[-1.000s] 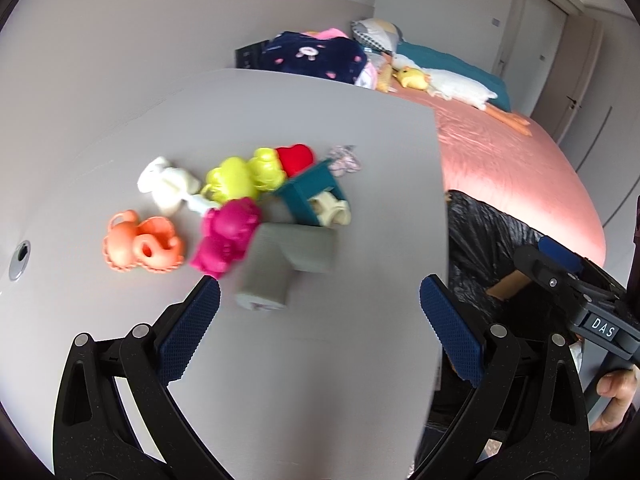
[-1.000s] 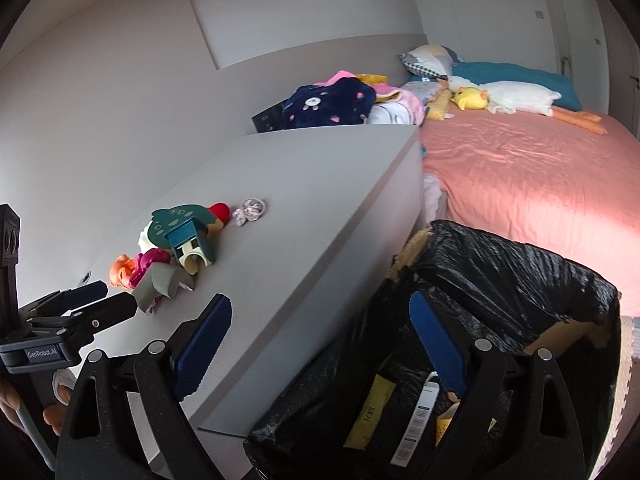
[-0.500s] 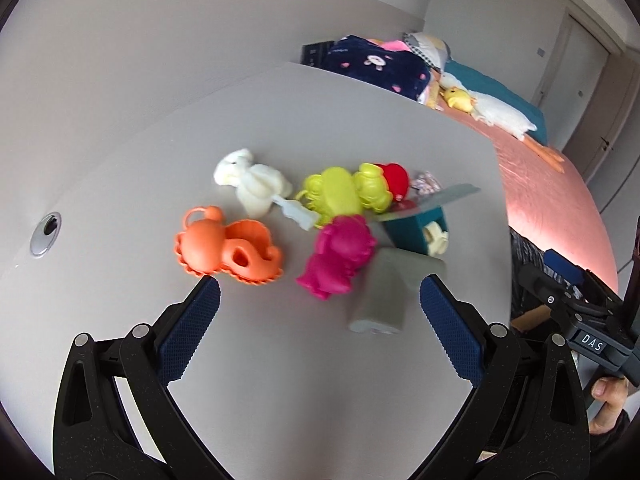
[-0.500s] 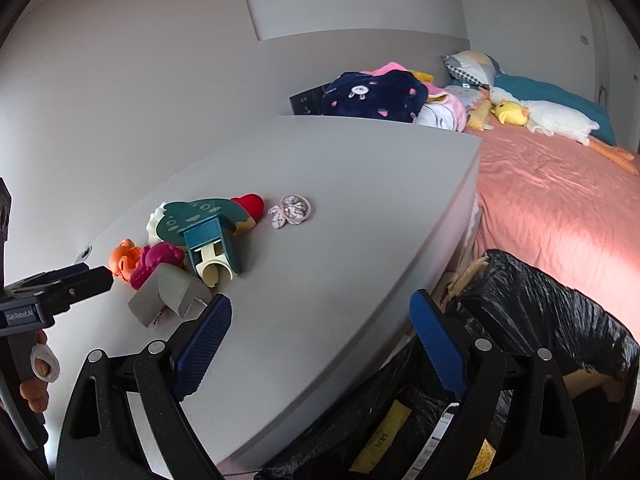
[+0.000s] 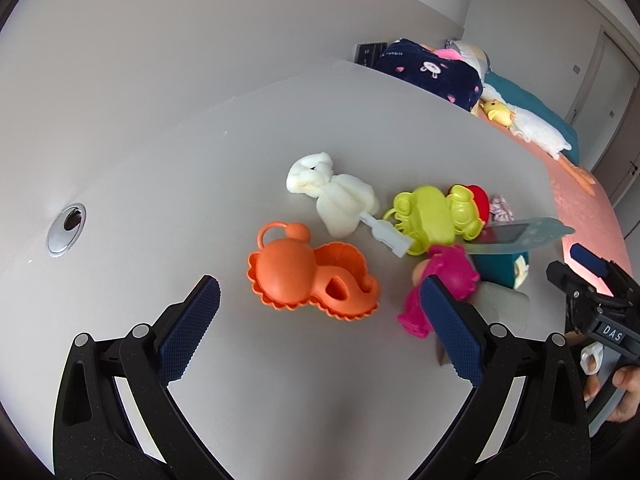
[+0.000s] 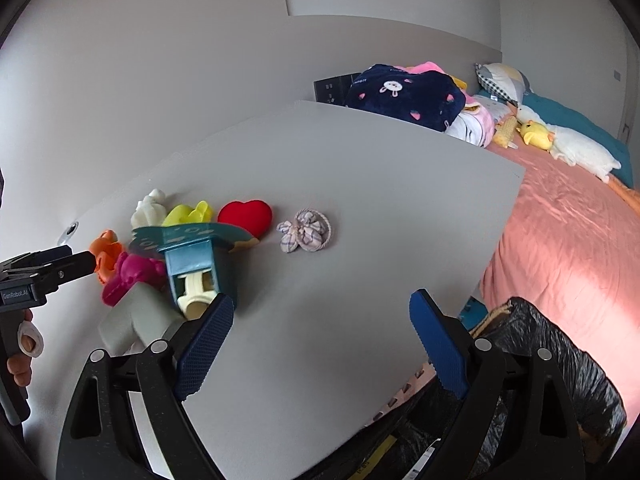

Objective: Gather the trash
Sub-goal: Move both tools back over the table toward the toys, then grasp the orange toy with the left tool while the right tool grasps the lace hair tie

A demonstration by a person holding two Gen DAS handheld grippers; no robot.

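Observation:
A heap of plastic toys lies on the grey table [image 5: 168, 184]: an orange mould [image 5: 308, 276], a white soft toy [image 5: 332, 192], a lime mould [image 5: 432, 216], a pink mould [image 5: 444, 284], a red heart [image 6: 246, 216], a teal toy house [image 6: 196, 264] and a grey piece [image 6: 132, 320]. A small crumpled cloth bit [image 6: 306, 230] lies apart to the right. My left gripper [image 5: 320, 320] is open, just short of the orange mould. My right gripper [image 6: 320, 336] is open over bare table, above the black trash bag [image 6: 560, 368].
A pink bed [image 6: 580, 240] with a plush duck [image 6: 568, 146] and piled blankets [image 6: 404, 94] lies beyond the table's right edge. A round cable hole [image 5: 66, 224] sits at the table's left. A wall runs behind the table.
Both grippers have moved left and forward over the table. The toys now lie closer to the left gripper; the trash bag has slid to the right view's lower edge.

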